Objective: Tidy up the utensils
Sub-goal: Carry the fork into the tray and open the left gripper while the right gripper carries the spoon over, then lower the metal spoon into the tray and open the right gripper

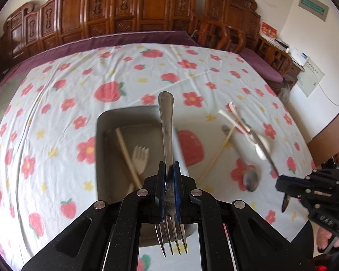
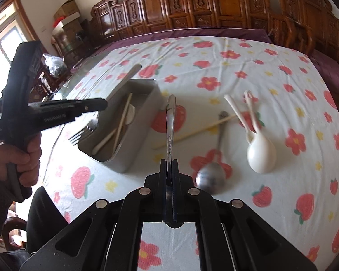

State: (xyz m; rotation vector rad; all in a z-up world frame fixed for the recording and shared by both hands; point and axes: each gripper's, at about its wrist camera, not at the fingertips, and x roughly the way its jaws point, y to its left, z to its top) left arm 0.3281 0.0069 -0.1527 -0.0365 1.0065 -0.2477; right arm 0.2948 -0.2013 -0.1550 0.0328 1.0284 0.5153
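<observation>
white tablecloth (image 1: 56, 113) with red flowers and strawberries, grey tray (image 1: 101, 158), silver fork (image 1: 167, 135)

Materials and finish on the table

The fork (image 1: 167, 135) in the centre is glossy metal; the tray (image 1: 126, 117) is matt grey metal; the tablecloth (image 1: 56, 117) is soft printed cloth; the spoons (image 2: 261, 151) at right look smooth white plastic; the chopstick (image 2: 194, 133) looks pale wood.

"STAINLESS STEEL" stamped along metal utensil handle (image 2: 170, 133); left gripper (image 2: 95, 106) body lettering blurred, possibly a brand; wall signs unreadable.
</observation>
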